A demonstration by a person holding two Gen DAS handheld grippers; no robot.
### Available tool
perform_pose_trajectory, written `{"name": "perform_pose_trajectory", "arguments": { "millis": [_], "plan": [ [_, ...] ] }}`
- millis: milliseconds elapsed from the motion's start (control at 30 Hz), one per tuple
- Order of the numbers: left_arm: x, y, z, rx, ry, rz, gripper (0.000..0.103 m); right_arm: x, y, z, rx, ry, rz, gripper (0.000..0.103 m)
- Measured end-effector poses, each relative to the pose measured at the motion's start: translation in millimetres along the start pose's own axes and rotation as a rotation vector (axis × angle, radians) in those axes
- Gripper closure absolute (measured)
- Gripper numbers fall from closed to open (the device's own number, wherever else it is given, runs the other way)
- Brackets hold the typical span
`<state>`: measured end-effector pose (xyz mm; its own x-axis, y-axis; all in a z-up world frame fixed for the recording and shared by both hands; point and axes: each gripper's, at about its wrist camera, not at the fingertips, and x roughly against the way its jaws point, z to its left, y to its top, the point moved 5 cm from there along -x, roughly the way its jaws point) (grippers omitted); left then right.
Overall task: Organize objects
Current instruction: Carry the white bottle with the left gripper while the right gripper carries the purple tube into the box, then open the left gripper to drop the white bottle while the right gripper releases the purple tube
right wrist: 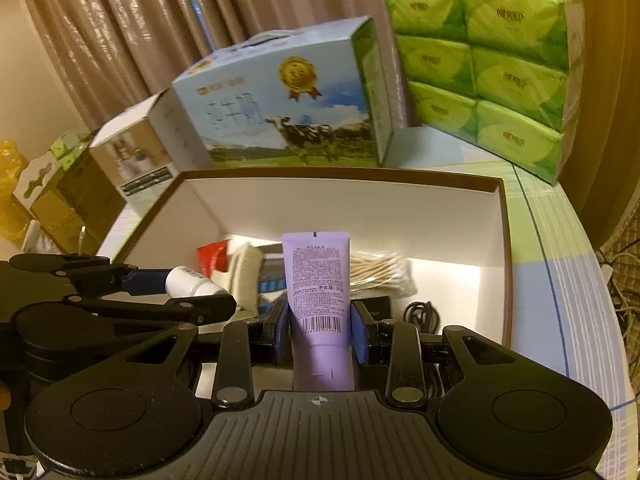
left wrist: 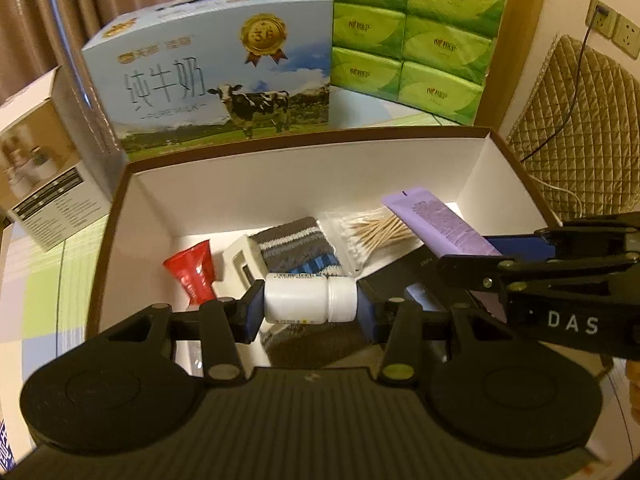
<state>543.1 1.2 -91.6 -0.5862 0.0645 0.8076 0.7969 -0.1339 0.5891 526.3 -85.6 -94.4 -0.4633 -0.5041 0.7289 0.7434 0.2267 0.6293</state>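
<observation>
Left hand-held gripper (left wrist: 310, 304): closed across the ends of a white bottle (left wrist: 308, 298), one blue pad on its base, the other on its cap; it hangs above the box interior.
White bottle axis: long axis lies level, running 9 to 3 o'clock in the left wrist view, cap toward 3 o'clock.
Right hand-held gripper (right wrist: 320, 332): closed on the lower body of a purple tube (right wrist: 318, 280), pads pressing both sides just above the cap end.
Purple tube axis: long axis runs 6 to 12 o'clock in the right wrist view, flat crimped end toward 12, cap end toward the camera; in the left wrist view it slants from 10 to 4 o'clock over the box's right half.
Box (left wrist: 280, 168): open, white inside, brown rim, sitting on the bench (right wrist: 560, 240).
Inside the box: red cup (left wrist: 192, 276) on its side at 9 o'clock of the bottle; striped grey and blue cloth (left wrist: 296, 246) beyond the bottle at 12 o'clock; bag of cotton swabs (left wrist: 372, 230) at 1 o'clock, partly under the tube.
Behind the box: milk carton (left wrist: 216, 76) at 11 o'clock, green tissue packs (left wrist: 412, 28) at 1 o'clock.
</observation>
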Motion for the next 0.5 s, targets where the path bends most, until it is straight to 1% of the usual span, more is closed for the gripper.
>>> {"name": "perform_pose_trajectory", "arguments": {
  "millis": [300, 367, 433, 467, 500],
  "plan": [
    [-33.8, 12.7, 0.4, -0.02, 0.002, 0.03, 0.061, -19.1, 6.1, -17.8, -0.023, -0.014, 0.023, 0.073],
    [-38.1, 15.7, 2.2, -0.016, 0.015, 0.032, 0.061, -22.2, 7.7, -19.2, -0.024, -0.014, 0.026, 0.073],
    [-40.8, 17.7, 5.5, -0.011, 0.023, 0.033, 0.053, -24.9, 9.1, -20.5, -0.028, -0.013, 0.029, 0.073],
    [-41.3, 18.4, 7.4, -0.004, 0.024, 0.036, 0.044, -25.8, 9.5, -20.6, -0.028, -0.011, 0.03, 0.073],
    [-41.5, 18.9, 9.2, 0.002, 0.024, 0.036, 0.04, -26.9, 10.1, -20.5, -0.027, -0.01, 0.03, 0.073]
  ]
}}
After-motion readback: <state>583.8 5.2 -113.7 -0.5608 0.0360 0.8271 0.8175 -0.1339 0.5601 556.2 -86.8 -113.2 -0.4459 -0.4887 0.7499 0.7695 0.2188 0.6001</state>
